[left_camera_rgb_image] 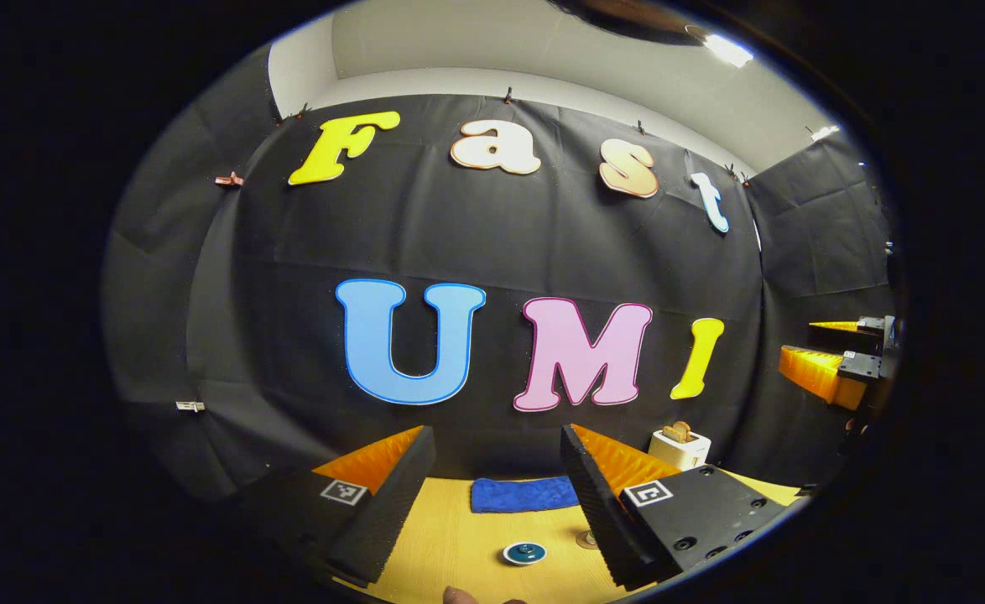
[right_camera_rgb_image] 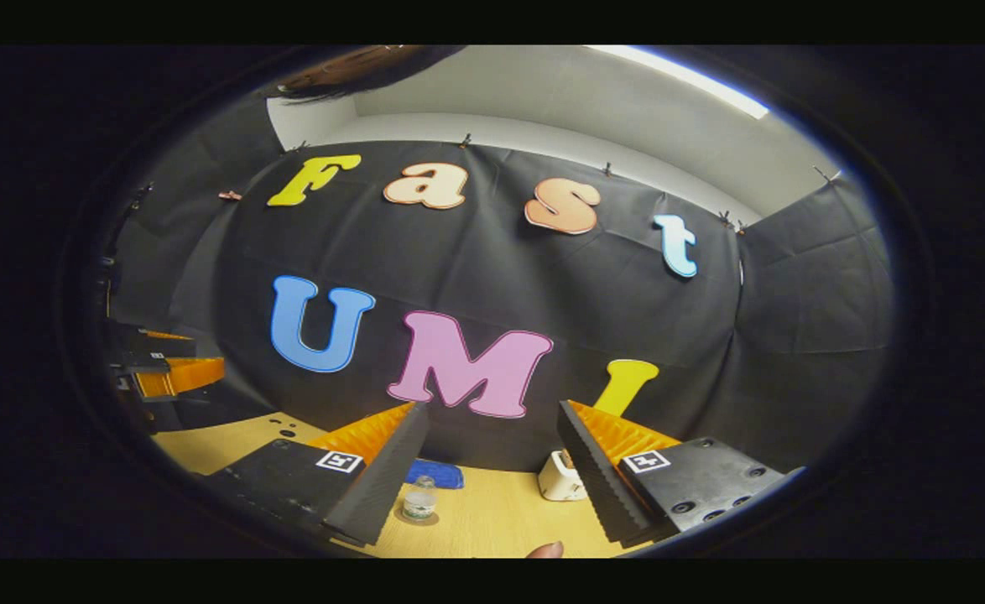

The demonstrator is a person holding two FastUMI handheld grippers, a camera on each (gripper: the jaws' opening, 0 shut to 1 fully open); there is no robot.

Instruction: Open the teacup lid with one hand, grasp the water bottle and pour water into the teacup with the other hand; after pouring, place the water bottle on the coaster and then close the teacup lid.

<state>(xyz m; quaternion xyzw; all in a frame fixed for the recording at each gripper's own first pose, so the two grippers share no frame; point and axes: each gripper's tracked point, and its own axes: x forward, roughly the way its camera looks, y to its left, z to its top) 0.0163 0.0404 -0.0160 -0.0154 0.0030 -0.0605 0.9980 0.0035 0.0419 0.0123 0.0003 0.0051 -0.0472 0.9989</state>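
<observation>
In the left gripper view, the teacup sits low on the wooden table with its dark teal lid on. It lies ahead of my left gripper and below it; that gripper is open and holds nothing. In the right gripper view, a small clear water bottle stands upright on a brown round coaster. The bottle is just right of the left finger of my right gripper, which is also open and held well above the table. Each gripper shows at the side edge of the other's view.
A blue cloth lies at the back of the table near the wall. A white toaster with bread in it stands at the back right, and also shows as the toaster between the right gripper's fingers. A fingertip pokes in at the bottom edge.
</observation>
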